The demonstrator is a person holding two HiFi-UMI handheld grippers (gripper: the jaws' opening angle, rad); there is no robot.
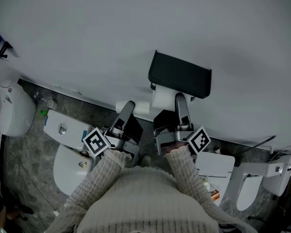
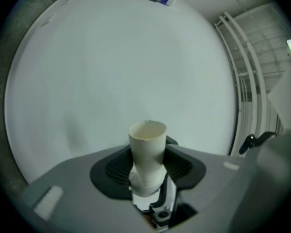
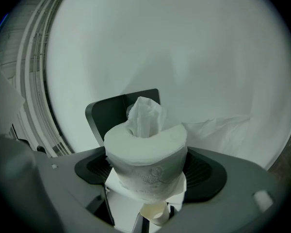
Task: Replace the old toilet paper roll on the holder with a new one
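1. Left gripper (image 2: 148, 168) is clamped on the bare cardboard tube (image 2: 147, 142), off to the holder's left.
2. Right gripper (image 3: 146, 174) is clamped on the new roll (image 3: 145, 152), just under the black holder (image 1: 179, 74).
3. Likely next: line the bore up with the holder and squeeze lightly.

Apparently no legible text anywhere.

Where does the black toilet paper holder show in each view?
Head view: black holder on the wall, just right of centre, above the middle.
Left gripper view: not in it.
Right gripper view: holder left of centre, behind the paper roll.
Shared landmark: the white wall.
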